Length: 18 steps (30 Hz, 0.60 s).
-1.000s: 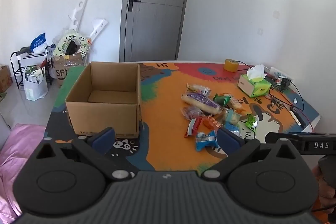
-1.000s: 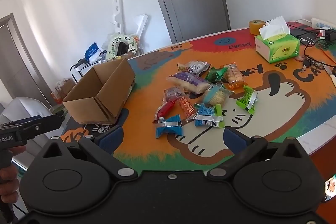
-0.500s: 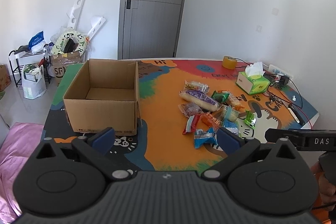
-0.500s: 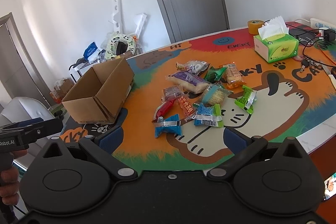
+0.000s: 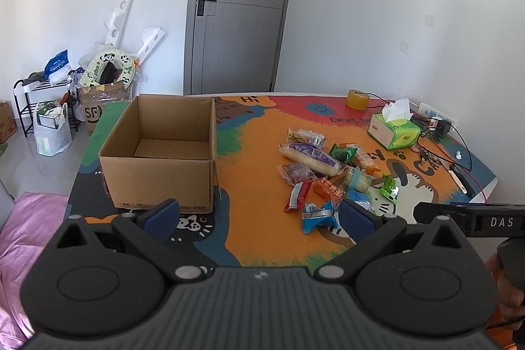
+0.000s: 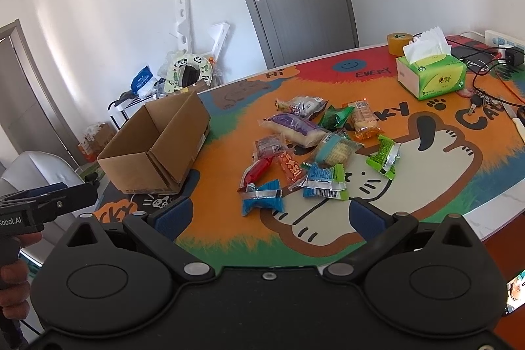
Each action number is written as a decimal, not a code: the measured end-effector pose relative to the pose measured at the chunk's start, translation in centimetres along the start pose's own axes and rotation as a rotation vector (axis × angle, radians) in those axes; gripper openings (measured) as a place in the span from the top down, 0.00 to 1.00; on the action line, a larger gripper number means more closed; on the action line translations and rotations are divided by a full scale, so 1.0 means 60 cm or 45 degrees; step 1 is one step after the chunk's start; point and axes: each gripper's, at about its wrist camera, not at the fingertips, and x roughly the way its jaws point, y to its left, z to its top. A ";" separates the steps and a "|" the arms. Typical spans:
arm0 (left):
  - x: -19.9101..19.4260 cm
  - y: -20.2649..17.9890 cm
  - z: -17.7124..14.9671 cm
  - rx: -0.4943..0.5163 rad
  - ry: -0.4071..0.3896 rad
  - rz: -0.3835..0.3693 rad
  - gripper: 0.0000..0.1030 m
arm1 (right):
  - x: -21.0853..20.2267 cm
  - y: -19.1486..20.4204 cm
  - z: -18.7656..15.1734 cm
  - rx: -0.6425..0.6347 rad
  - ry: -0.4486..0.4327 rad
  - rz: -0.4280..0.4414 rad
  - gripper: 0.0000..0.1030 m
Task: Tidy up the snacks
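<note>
On the colourful cartoon-printed table mat are counted eleven wrapped snack packets, one open brown cardboard box, one green tissue box, one roll of yellow tape and two open black grippers.

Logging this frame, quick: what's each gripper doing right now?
Left gripper: open, holding nothing.
Right gripper: open, holding nothing.

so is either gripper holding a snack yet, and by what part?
Nothing held. The left gripper and right gripper are both open and empty; the snacks lie loose on the table, outside the box.
</note>
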 end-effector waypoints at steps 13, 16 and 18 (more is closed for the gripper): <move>0.001 -0.004 0.001 0.003 -0.001 0.001 0.01 | 0.000 0.002 0.000 0.001 0.008 0.011 0.00; 0.001 -0.004 0.002 0.002 0.002 -0.003 0.01 | 0.001 0.002 -0.001 0.000 0.008 0.009 0.00; 0.001 -0.005 0.002 0.002 0.002 -0.002 0.01 | 0.001 0.002 -0.001 -0.002 0.006 0.012 0.00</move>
